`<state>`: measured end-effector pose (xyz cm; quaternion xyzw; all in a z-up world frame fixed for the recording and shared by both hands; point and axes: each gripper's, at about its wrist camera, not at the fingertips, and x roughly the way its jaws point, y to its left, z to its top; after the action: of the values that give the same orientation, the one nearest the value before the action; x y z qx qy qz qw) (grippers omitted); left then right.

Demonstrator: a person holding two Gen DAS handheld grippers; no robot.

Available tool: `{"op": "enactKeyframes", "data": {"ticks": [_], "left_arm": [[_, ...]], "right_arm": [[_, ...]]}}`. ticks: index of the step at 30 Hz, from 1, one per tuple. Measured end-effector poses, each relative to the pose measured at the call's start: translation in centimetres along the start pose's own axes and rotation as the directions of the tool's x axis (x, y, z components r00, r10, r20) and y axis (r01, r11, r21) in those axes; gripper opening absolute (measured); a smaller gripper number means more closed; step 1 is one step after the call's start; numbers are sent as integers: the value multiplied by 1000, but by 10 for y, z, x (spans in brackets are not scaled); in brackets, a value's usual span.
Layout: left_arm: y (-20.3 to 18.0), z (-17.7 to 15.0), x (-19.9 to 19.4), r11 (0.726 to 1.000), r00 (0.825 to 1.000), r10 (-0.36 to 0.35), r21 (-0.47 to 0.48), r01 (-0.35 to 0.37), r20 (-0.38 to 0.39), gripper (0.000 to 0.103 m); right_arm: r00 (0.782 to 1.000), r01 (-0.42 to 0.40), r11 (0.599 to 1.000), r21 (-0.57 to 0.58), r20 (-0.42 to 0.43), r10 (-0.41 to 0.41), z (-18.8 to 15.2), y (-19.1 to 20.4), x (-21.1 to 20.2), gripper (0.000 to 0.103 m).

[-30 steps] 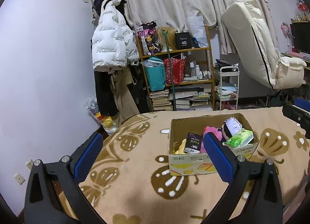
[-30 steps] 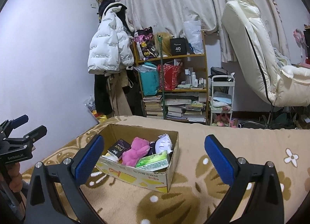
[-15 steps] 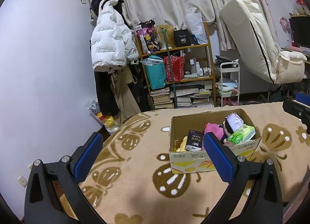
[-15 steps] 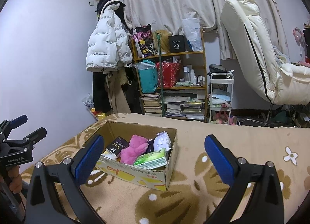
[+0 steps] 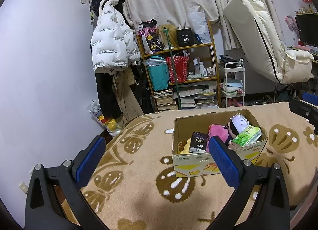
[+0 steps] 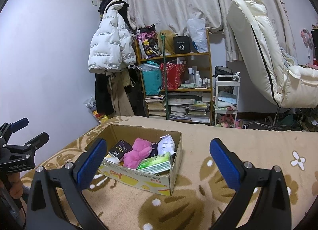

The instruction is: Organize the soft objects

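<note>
- Cardboard box, brown and open-topped [image 6: 139,172], stands on the beige patterned blanket [image 6: 248,146] toward its left edge, holding a pink plush toy [image 6: 137,154], a green tissue pack [image 6: 156,163] and a black carton [image 6: 120,150].
- Left gripper [image 5: 157,155] and right gripper [image 6: 158,155]: both released, empty, above the blanket.
- Risk: the crowded contents may let a closing jaw snag the tissue pack or tip the light box.

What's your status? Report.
Left gripper and right gripper: jaws open, empty. Cardboard box of soft toys on blanket, untouched. Nothing in the way.
</note>
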<state>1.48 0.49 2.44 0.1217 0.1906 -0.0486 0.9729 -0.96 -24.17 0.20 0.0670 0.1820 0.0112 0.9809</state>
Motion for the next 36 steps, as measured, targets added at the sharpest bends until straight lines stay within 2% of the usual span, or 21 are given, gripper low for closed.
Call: {"op": "enactKeyframes", "data": {"ticks": [36], "left_arm": [[4,-3,4,1000,1000,-6,-14,6,-11,102]], "right_arm": [[1000,-3,1000,-4,-4,3,2,-4,0,103]]}}
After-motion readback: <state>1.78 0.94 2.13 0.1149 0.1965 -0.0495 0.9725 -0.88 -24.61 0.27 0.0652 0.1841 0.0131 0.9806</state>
